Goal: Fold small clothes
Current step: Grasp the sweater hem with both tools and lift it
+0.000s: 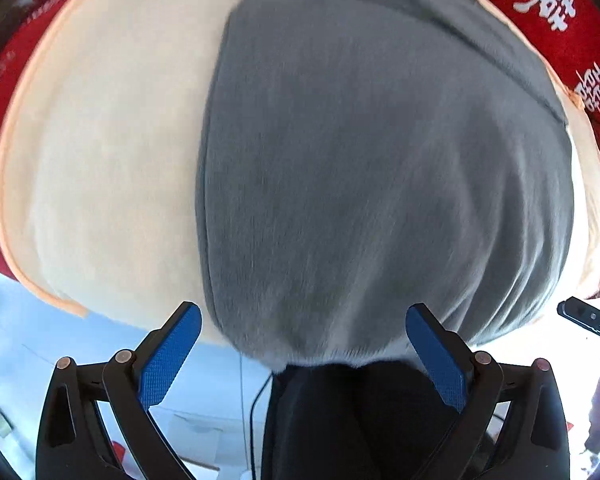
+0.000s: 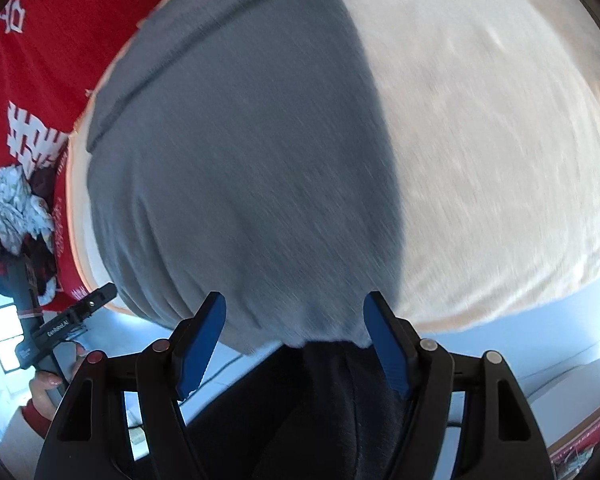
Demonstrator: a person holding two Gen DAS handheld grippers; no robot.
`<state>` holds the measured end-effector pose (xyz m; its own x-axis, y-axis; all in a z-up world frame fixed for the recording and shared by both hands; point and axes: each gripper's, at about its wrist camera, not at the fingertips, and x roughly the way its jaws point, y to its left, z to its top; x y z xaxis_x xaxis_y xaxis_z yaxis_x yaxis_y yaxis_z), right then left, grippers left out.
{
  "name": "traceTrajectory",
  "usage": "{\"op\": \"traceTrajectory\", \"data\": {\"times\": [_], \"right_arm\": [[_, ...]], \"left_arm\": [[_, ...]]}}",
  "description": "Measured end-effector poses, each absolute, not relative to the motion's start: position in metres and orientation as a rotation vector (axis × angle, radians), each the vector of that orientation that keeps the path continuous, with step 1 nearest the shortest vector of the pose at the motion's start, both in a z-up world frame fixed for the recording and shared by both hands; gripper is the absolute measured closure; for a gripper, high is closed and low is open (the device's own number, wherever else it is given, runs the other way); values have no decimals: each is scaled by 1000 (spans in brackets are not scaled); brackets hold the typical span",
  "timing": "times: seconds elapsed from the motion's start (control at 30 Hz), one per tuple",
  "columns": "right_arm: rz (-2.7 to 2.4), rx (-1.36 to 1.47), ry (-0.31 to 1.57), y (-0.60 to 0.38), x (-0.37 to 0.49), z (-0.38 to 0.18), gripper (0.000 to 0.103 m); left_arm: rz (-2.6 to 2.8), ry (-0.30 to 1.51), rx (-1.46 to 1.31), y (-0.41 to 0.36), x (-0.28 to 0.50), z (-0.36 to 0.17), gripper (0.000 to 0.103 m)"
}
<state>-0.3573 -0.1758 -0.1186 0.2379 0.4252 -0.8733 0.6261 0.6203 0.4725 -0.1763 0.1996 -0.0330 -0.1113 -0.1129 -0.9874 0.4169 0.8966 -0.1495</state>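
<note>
Grey garment [image 1: 380, 168] flat on cream mat [image 1: 112, 160], red cloth [image 1: 572, 32] beneath. Left tool [image 1: 304, 344] and right tool [image 2: 294, 328]: fingers apart, holding nothing.

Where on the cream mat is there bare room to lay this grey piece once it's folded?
Bare cream mat lies open beside the grey garment, toward the right hand-held gripper side; the left view shows the same stretch. The opposite side is crowded: grey cloth nearly reaches the mat's border, and a clothes pile sits on the red cloth.
</note>
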Motion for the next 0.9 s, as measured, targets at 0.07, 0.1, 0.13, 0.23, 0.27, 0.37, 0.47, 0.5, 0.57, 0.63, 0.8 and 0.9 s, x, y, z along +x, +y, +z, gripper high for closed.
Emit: {"op": "traceTrajectory", "data": {"times": [0.07,0.1,0.13,0.23,0.27,0.37,0.47,0.5,0.57,0.63,0.8,0.9], "right_arm": [[-165,976,1415,-172,-369,-133,28],[-163,975,1428,-169,-373,-142,28],[-161,974,1439,-166,-376,-150,28],[-152,964,1463,-159,-382,-174,28],[-150,958,1463,-156,-385,-179,28],[-127,953,1442,-151,-386,-195,29],[-110,984,1432,-146,-387,-206,39],[-98,1009,1428,-144,-389,-208,48],[-94,1046,1434,-140,-388,-205,94],[-88,1081,1401,-140,-392,-195,95],[-5,1165,1298,-145,-392,-149,97],[21,1194,1207,-157,-383,-117,98]], "left_arm": [[-473,1651,222,209,-185,-45,0],[-481,1662,212,213,-188,-50,0],[-488,1673,201,214,-191,-57,0],[-498,1703,167,196,-196,-82,0],[-502,1712,154,199,-201,-87,0],[-504,1728,127,198,-210,-99,0],[-520,1736,105,197,-214,-104,10],[-519,1745,105,199,-216,-106,21],[-541,1760,79,207,-221,-107,46],[-599,1775,49,212,-228,-106,88],[-709,1750,-21,213,-222,-68,88],[-755,1697,-98,220,-210,-35,88]]}}
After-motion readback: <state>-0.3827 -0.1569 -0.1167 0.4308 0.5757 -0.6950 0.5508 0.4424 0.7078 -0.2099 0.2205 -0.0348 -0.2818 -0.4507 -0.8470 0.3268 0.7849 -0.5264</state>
